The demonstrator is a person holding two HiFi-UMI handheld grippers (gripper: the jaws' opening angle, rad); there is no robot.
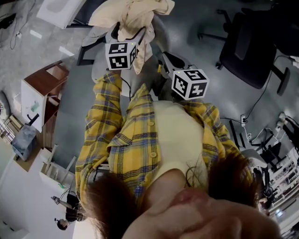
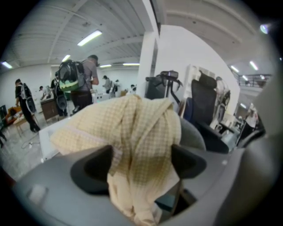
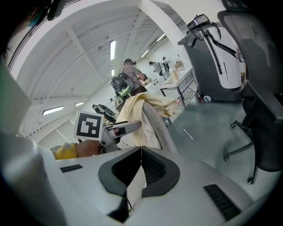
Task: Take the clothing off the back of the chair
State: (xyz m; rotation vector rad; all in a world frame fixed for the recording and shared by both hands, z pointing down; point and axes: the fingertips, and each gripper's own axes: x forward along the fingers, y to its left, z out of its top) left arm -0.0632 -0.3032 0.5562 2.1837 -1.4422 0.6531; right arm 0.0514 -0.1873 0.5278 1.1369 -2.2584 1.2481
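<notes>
A cream checked garment (image 1: 136, 14) lies heaped over the top of a grey chair (image 1: 158, 29) at the upper centre of the head view, one long fold trailing down the frame toward the person in the yellow plaid shirt (image 1: 135, 140).

The left gripper (image 1: 133, 37) is the one on it. In the left gripper view its two dark jaws stand wide apart at the lower centre of the frame, with the hanging fold dropping straight between them. The fold's long axis runs top to bottom, crosswise to the line on which the jaws would close. The cloth brushes the jaw at the left of that frame, and neither jaw clamps it.

The right gripper (image 1: 169, 63) sits lower and to the right in the head view, beside the chair and apart from the garment. In its own view the jaws are closed tip to tip on nothing. The garment appears beyond them at the upper centre, draped over the curved chair back, with the left gripper's marker cube at the left of the frame.

By this showing the garment is not yet off the chair. The left hand is plainly the nearer, and its next grip looks to depend on closing across that vertical fold. The bulk of the cloth lies above and beyond the jaws.
</notes>
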